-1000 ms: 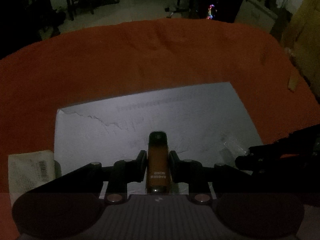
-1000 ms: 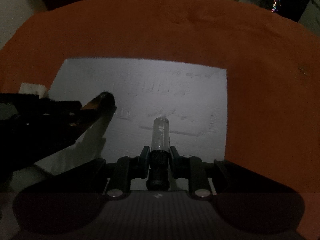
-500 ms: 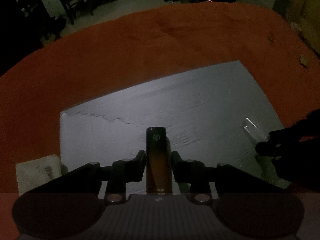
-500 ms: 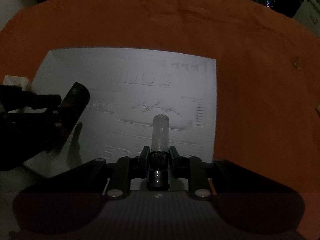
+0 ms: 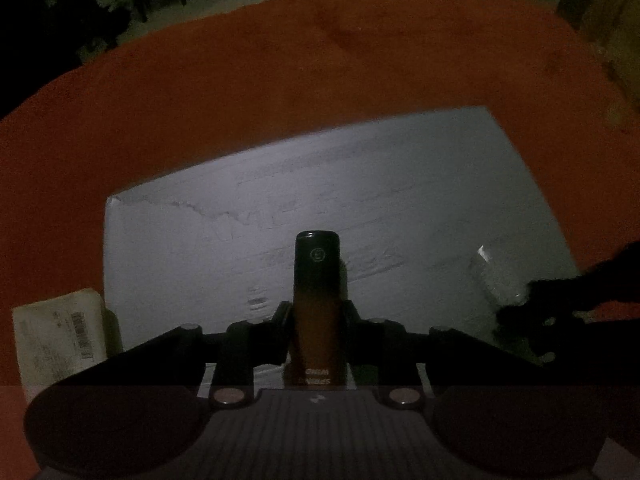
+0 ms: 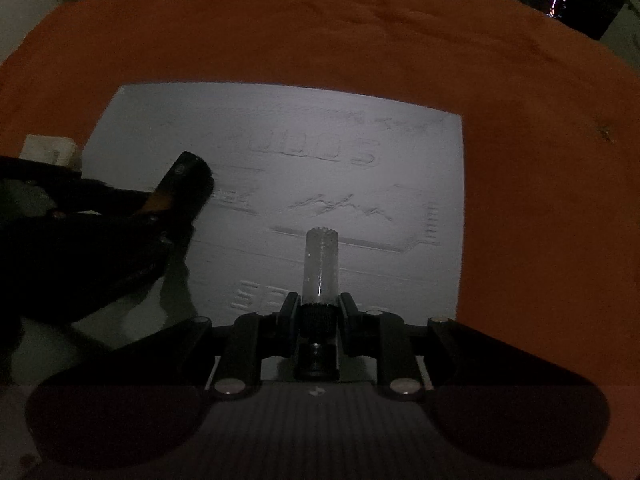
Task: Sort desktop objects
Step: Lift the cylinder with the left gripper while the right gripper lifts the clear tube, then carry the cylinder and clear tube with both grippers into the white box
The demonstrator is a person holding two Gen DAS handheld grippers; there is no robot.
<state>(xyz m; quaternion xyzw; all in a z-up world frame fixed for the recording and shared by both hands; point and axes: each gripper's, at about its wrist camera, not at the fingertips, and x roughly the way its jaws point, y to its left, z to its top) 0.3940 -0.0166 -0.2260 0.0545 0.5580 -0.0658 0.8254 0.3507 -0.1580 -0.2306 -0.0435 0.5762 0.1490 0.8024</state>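
Gripping one amber cylindrical tube with a black cap [image 5: 317, 304], the left gripper [image 5: 316, 316] has its two jaws closed against the tube's sides, cap pointing toward twelve o'clock over the single pale grey embossed mat [image 5: 400, 184]. The right gripper [image 6: 319, 312] likewise clamps one clear plastic tube with a dark knurled collar [image 6: 321, 268], aimed at twelve o'clock above the same mat. One cream packet with a barcode label [image 5: 60, 340] lies at the mat's nine o'clock edge, on the one orange tablecloth [image 5: 240, 80]. From the right wrist, the left gripper shows at nine o'clock.
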